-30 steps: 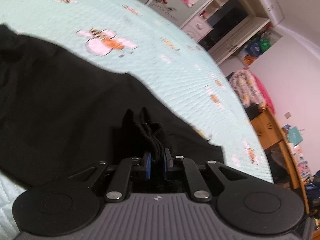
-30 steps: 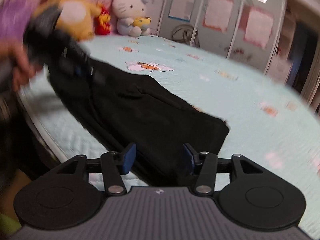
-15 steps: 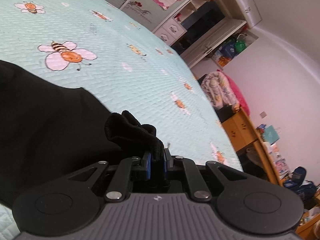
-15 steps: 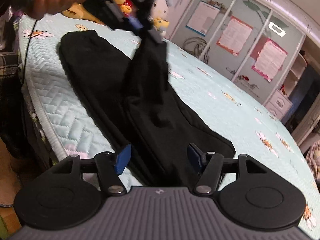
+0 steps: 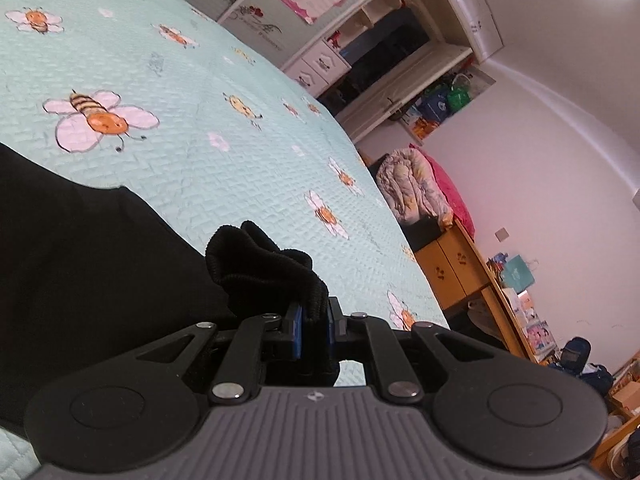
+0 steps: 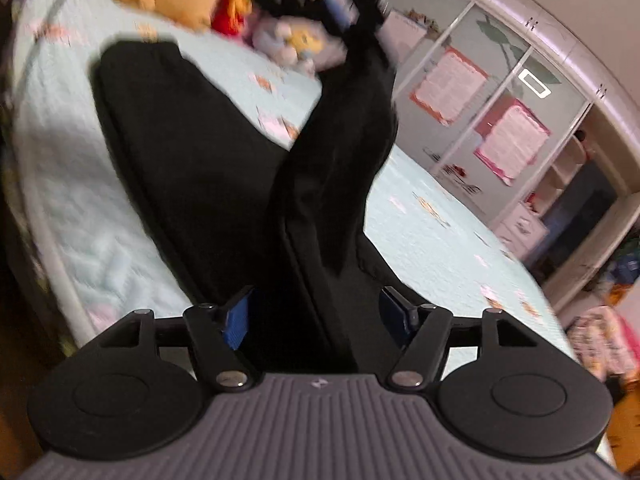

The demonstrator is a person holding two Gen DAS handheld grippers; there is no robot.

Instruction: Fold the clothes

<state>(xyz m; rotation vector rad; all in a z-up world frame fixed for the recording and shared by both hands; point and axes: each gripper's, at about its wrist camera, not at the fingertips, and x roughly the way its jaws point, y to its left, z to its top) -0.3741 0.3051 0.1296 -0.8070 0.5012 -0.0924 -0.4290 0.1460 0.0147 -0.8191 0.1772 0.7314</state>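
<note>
The left gripper (image 5: 314,322) has its fingers pinched on the ribbed cuff (image 5: 260,264) of the black trousers (image 6: 192,168), lifting that leg off the mint-green quilted bed (image 5: 224,152), seemingly to fold it over, while the right gripper (image 6: 316,312) hovers wide apart, empty.

The black trousers (image 6: 192,168) lie on the bee-print bedspread (image 5: 192,80), one leg flat, the other lifted upward by its ribbed cuff (image 5: 260,264).
</note>
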